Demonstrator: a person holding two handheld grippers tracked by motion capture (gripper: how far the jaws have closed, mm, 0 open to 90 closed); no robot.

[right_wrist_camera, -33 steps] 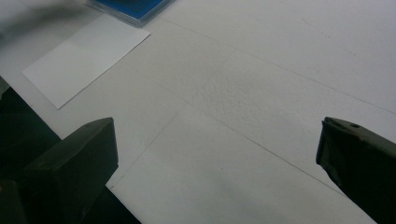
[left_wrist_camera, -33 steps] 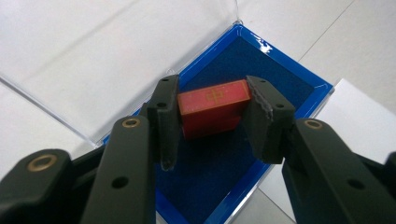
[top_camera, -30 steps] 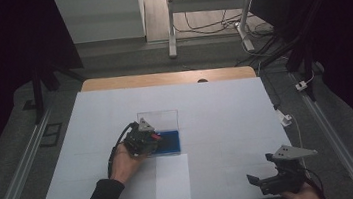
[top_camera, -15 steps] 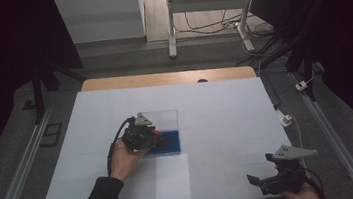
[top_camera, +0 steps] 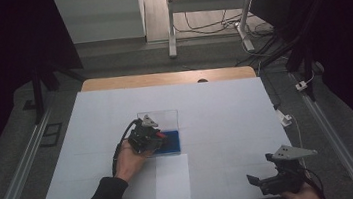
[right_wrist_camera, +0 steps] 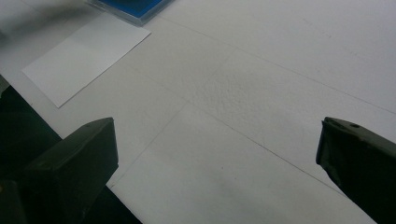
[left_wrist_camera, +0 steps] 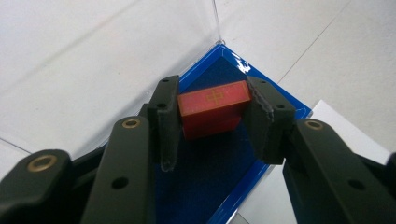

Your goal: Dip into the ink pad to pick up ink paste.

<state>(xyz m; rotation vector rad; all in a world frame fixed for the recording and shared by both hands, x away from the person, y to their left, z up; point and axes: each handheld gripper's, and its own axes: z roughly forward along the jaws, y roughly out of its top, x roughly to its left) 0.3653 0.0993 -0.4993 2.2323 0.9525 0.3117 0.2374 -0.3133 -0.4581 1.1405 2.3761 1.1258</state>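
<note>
Fingers of the left gripper pinch a red block by its two ends. Under them sits a blue tray with a clear lid standing up behind it. Far off to the right, the right gripper spreads its fingers wide over the white table, with a white paper sheet up to their left.

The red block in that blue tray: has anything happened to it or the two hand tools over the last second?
Hardly anything changed. The left gripper drifted slightly over the blue tray; its jaws stay shut on the red block, as before. The right gripper kept its place near the table's front edge, jaws open. The white sheet and the clear lid lie where they were.
</note>
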